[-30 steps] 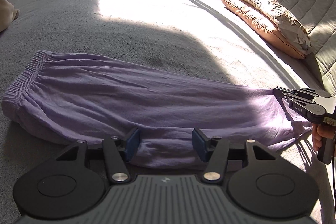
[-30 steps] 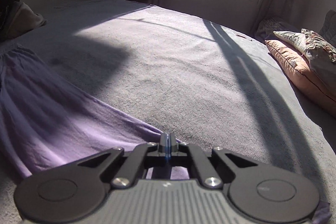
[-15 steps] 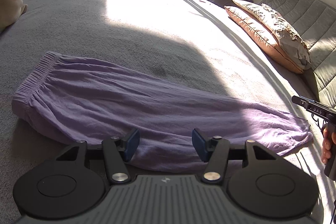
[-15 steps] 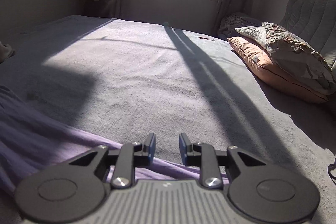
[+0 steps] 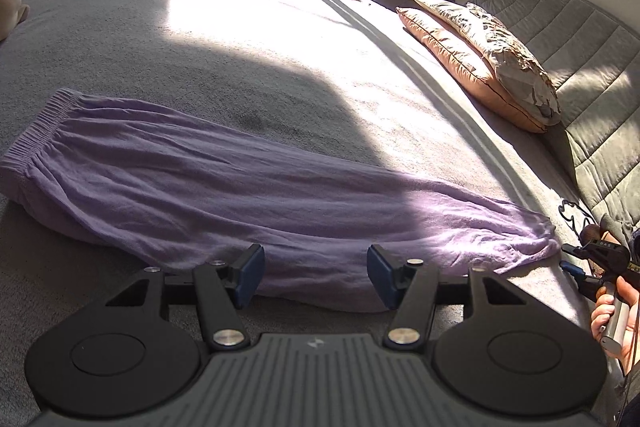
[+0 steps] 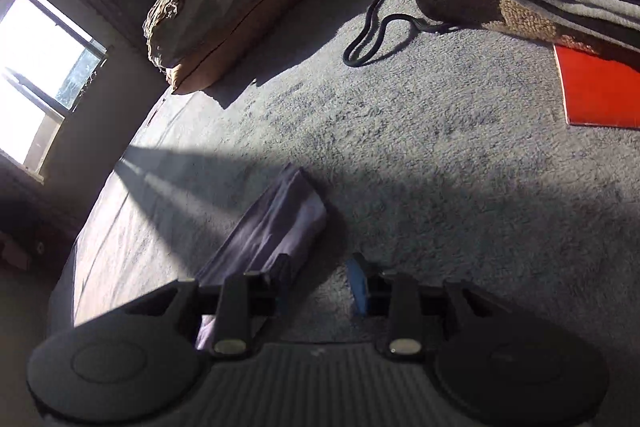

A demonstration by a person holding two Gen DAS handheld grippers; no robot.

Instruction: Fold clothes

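Purple trousers [image 5: 256, 187] — both hand-held grippers open (empty)

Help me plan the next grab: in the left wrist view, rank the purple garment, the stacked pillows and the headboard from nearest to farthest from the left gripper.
1. Purple garment: lies directly ahead of the left gripper, across the bed.
2. Stacked pillows: farther back, on the right.
3. Headboard: behind the pillows, far right.

Pillows [image 5: 480, 59], black cord [image 6: 376, 31], red sheet [image 6: 596, 91]
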